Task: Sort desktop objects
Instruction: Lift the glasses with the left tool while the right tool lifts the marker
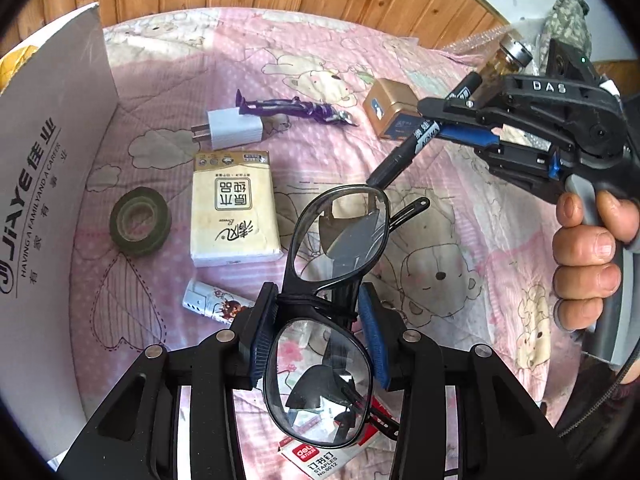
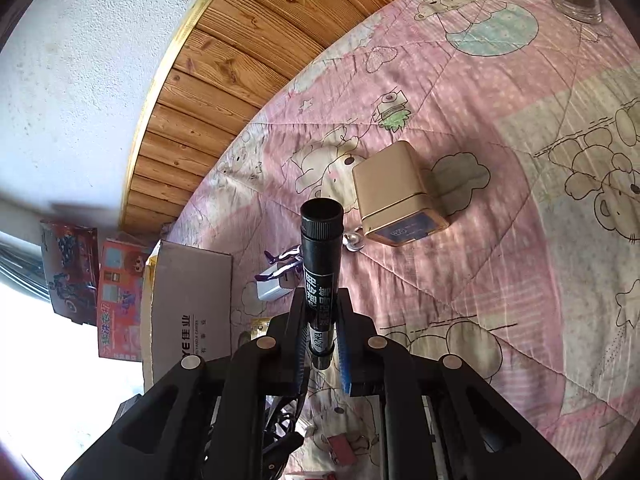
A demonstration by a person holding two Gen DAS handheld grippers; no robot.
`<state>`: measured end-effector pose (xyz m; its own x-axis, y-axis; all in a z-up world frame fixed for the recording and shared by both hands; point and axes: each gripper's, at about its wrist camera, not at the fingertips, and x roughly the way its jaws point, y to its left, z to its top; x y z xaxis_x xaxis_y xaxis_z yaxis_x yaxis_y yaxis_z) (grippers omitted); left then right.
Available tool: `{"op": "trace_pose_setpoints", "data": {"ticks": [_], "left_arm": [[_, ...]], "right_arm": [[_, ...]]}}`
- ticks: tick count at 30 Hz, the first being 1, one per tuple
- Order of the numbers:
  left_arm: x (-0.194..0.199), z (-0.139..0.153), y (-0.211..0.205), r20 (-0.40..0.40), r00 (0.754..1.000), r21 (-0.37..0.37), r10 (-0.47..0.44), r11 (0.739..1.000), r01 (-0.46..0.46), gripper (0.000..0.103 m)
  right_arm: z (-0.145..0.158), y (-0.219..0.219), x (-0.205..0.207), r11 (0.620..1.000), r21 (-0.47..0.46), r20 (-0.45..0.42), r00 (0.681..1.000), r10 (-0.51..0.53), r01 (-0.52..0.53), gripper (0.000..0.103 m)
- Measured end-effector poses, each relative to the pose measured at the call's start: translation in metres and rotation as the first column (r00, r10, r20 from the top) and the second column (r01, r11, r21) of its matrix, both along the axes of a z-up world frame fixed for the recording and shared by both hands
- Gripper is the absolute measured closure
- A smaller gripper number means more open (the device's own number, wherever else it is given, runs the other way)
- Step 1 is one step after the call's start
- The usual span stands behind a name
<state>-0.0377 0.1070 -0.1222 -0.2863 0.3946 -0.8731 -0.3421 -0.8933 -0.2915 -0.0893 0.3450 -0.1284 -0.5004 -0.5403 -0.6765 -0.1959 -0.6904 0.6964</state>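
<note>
The left gripper (image 1: 318,332) was clamped on a pair of black-framed glasses (image 1: 328,280) at the bridge, its blue pads pressing from either side, one lens reaching out ahead of the fingers and the other hanging back between the arms, all held clear above a pink cartoon-print quilt (image 1: 460,240). The right gripper (image 2: 322,328), with a hand (image 1: 588,264) wrapped round its grey handle, was closed tight on a black marker (image 2: 320,264) that stuck out forward beyond the fingertips, capped end leading. On the quilt lay a pack of tissues (image 1: 234,208), a dark roll of tape (image 1: 140,222) just to its left, a white charger plug (image 1: 232,128) beyond it, a purple figurine (image 1: 296,110) touching the plug, a gold box (image 1: 390,108) farther right, a small printed tube (image 1: 212,300) near the tissues, and a box of staples (image 1: 316,460) under the left gripper. A white cardboard box (image 1: 48,184) stood along the quilt's left edge.
</note>
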Motion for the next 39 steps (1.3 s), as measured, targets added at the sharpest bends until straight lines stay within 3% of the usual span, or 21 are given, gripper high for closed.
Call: {"op": "trace_pose_setpoints", "data": {"ticks": [10,39], "left_arm": [[0.003,0.036,-0.033,-0.011,0.997,0.113,0.077,0.991,-0.075,0.061],[0.038,0.125,-0.097,-0.201,0.959,0.190,0.198,0.969,-0.160,0.061]], "right_arm": [[0.017,-0.004,0.023,1.000,-0.013,-0.024,1.000,-0.009,0.009,0.089],[0.067,-0.075,0.081,0.998,0.025,-0.120,0.991,0.061,-0.058,0.089]]}}
